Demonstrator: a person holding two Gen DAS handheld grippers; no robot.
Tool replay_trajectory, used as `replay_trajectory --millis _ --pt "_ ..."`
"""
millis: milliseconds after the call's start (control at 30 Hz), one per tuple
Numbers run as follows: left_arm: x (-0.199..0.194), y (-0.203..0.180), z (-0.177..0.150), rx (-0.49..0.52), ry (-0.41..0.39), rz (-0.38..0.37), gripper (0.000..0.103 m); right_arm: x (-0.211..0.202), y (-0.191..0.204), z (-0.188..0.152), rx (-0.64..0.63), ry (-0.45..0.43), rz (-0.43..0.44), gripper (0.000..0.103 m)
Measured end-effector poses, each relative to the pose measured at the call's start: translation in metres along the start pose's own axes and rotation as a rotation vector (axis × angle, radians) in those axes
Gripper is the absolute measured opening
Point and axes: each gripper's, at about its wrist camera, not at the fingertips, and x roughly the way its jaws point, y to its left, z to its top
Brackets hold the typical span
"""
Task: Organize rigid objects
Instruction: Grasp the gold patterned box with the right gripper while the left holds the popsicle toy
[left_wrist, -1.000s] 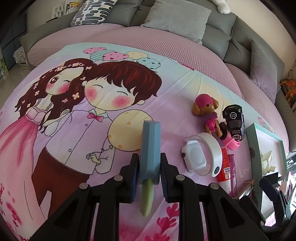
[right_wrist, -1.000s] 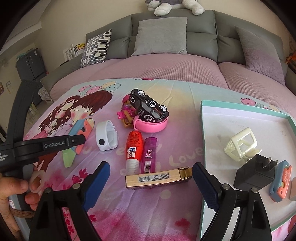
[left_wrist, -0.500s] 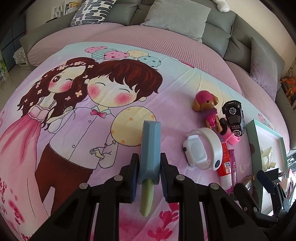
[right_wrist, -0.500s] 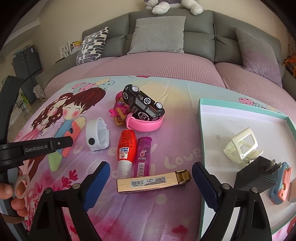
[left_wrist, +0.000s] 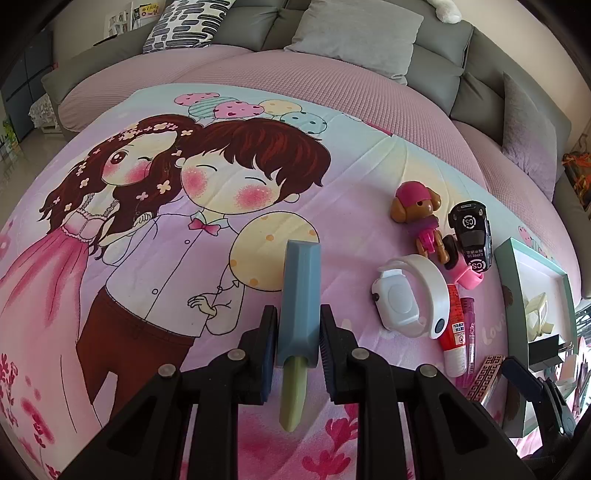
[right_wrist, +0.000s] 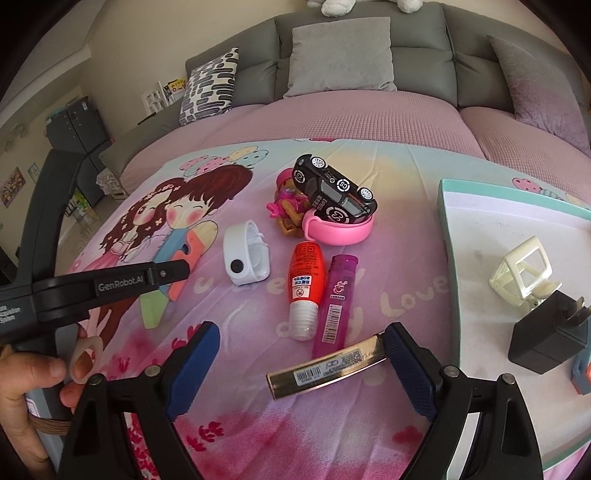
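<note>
the right gripper (right_wrist: 299, 369) has tipped lower, fingers wide apart around the gold lighter (right_wrist: 325, 369), grasp pending; the left gripper (left_wrist: 298, 332) stays clamped on the blue toy knife (left_wrist: 299, 295).

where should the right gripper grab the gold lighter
Across its long narrow sides near the middle, coming from above. The gold lighter lies flat on the sheet, slanted, its metal end at the right pad; the open right gripper would likely need turning to square up.

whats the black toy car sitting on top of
The black toy car rests tilted on a pink band, with a toy dog behind it. What lies inside the band's loop is covered.
</note>
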Motion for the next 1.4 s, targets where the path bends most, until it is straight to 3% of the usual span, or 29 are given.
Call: replay_trajectory --millis 100,333,733,900,1067,1400 --pt "-0.001 0.001 0.0 -0.002 0.0 0.001 0.023 -0.002 0.001 -0.002 0.0 0.005 0.032 0.091" --pt "-0.003 0.002 0.001 -0.003 -0.004 -0.002 0.023 0.001 -0.003 -0.005 -0.071 0.016 -0.063 0.091" --pt "0.0 0.003 0.001 -0.011 0.007 -0.005 0.023 -0.009 0.007 -0.026 -0.212 0.061 -0.076 0.091" --pt "0.0 0.005 0.001 -0.013 0.011 -0.009 0.023 -0.025 0.008 -0.024 -0.252 0.033 -0.182 0.091" --pt "0.0 0.004 0.0 -0.012 0.014 -0.006 0.023 -0.028 0.002 -0.028 -0.3 0.071 -0.277 0.091" --pt "0.003 0.003 0.0 -0.008 0.026 -0.001 0.023 -0.016 0.014 -0.033 -0.391 0.078 -0.325 0.091"
